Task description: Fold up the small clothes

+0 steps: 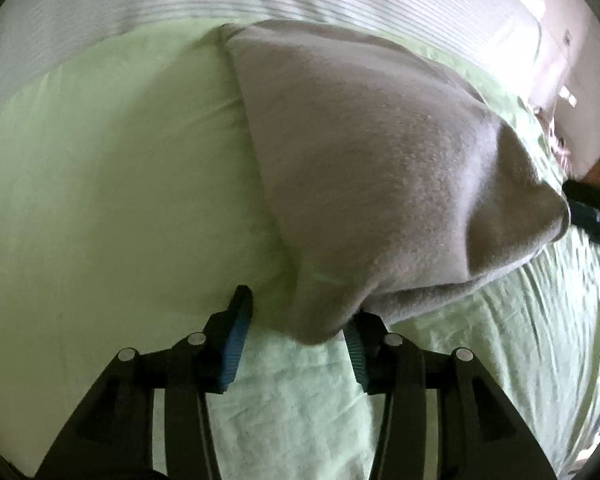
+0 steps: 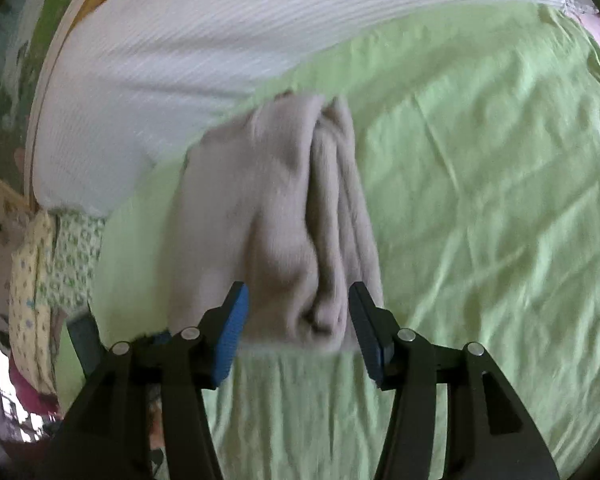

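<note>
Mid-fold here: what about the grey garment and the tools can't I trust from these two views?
- Left wrist: whether the left tool touches the garment; the hanging corner covers its right fingertip.
- Left wrist: the right tool is cut off by the frame edge.
- Right wrist: fold layers of the garment are motion-blurred.
- Right wrist: whether the right tool pinches cloth; the near edge smears between open jaws.

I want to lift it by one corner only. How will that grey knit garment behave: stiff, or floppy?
Probably floppy: the grey garment bunches into soft folds between the open right gripper. Its fuzzy knit looks grippy, so unlikely to slip. It probably sags and unfolds when lifted, since its edge droops near the left gripper.
</note>
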`<state>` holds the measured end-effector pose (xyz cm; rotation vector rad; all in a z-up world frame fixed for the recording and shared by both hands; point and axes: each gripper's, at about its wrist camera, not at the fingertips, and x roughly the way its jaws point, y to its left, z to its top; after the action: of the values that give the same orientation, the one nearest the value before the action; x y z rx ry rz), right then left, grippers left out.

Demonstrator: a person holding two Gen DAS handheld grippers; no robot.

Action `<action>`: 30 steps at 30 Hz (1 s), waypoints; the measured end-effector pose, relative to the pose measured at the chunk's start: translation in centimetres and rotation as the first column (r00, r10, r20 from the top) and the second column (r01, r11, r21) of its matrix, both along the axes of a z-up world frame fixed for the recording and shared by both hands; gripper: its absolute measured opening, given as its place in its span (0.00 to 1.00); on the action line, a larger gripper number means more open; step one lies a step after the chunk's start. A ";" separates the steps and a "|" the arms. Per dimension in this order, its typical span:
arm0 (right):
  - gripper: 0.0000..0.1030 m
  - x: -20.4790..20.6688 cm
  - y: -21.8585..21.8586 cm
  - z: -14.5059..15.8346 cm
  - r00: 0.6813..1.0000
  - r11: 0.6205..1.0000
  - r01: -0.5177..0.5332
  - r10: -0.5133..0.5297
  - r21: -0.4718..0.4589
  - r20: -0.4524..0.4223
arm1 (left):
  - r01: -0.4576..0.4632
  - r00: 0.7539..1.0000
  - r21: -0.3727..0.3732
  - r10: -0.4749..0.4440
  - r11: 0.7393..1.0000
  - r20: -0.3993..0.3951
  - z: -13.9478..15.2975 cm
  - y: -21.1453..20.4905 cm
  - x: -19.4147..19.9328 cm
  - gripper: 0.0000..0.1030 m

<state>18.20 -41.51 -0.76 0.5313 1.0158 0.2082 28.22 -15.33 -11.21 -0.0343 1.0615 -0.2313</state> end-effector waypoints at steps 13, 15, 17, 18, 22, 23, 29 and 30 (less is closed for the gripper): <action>0.09 -0.9 -1.5 1.8 0.993 0.987 -0.090 0.099 -0.131 0.060 | 0.109 0.994 -0.003 -0.109 0.994 0.023 1.5 -1.7 -1.4 0.12; 0.09 -0.8 -2.1 -0.4 0.996 0.989 -0.088 0.088 -0.121 0.001 | 0.122 0.992 0.025 -0.123 0.992 0.009 0.5 -2.1 -1.4 0.11; 0.09 -0.6 -2.4 -2.4 0.996 0.990 -0.080 0.075 -0.114 -0.044 | 0.131 0.991 0.040 -0.131 0.991 0.004 0.0 -2.2 -1.2 0.11; 0.09 -0.6 -2.4 -3.0 0.996 0.990 -0.078 0.072 -0.114 -0.056 | 0.135 0.991 0.047 -0.135 0.990 0.003 -0.1 -2.2 -1.3 0.11; 0.09 -0.3 -2.5 -3.5 0.997 0.991 -0.059 0.052 -0.118 -0.061 | 0.143 0.990 0.057 -0.143 0.988 0.001 -0.2 -2.4 -1.4 0.12; 0.09 -0.2 -2.6 -3.5 0.997 0.991 -0.052 0.045 -0.121 -0.058 | 0.142 0.990 0.064 -0.143 0.988 0.000 -0.3 -2.5 -1.4 0.12; 0.16 0.4 -1.9 -3.4 0.997 0.993 -0.026 0.017 -0.114 -0.081 | 0.127 0.991 0.047 -0.125 0.991 -0.043 -0.4 -2.0 -1.0 0.20; 0.30 0.2 -2.0 -3.1 0.996 0.991 -0.020 0.008 -0.130 -0.087 | 0.121 0.991 0.027 -0.120 0.992 -0.056 -0.4 -1.6 -1.1 0.23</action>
<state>18.38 -43.51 -3.86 0.4170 1.1091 0.1310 27.10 -16.91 -11.60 0.0516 1.1229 -0.3246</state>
